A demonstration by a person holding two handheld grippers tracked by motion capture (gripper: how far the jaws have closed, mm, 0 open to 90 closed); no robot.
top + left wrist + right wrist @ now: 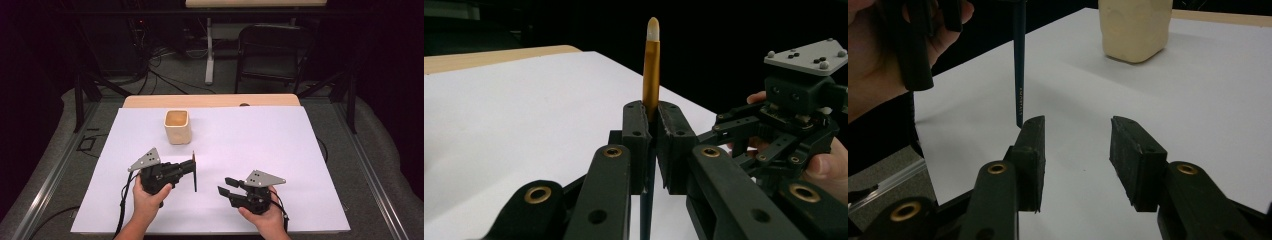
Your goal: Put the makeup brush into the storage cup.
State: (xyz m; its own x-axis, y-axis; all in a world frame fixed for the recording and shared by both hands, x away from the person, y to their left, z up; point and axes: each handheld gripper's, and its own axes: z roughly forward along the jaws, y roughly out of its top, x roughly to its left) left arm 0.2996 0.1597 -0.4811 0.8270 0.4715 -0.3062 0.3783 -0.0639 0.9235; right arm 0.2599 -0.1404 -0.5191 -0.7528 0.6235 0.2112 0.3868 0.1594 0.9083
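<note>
Gold-ferruled and dark-handled, the paintbrush (651, 70) stands upright, pinched between the shut jaws of the left gripper (193, 169). On the white sheet (280, 145) the cream cup (177, 126) waits at about twelve o'clock from this gripper, well apart. At four o'clock from the brush, the right gripper (224, 186) hangs with jaws half apart and nothing between them. Picking up looks done; I judge that carrying the brush to the cup is left.

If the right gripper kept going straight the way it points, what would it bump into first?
Probably the thin dark brush held upright in the left gripper. The right gripper points toward it with open jaws, though depth is hard to judge.
</note>
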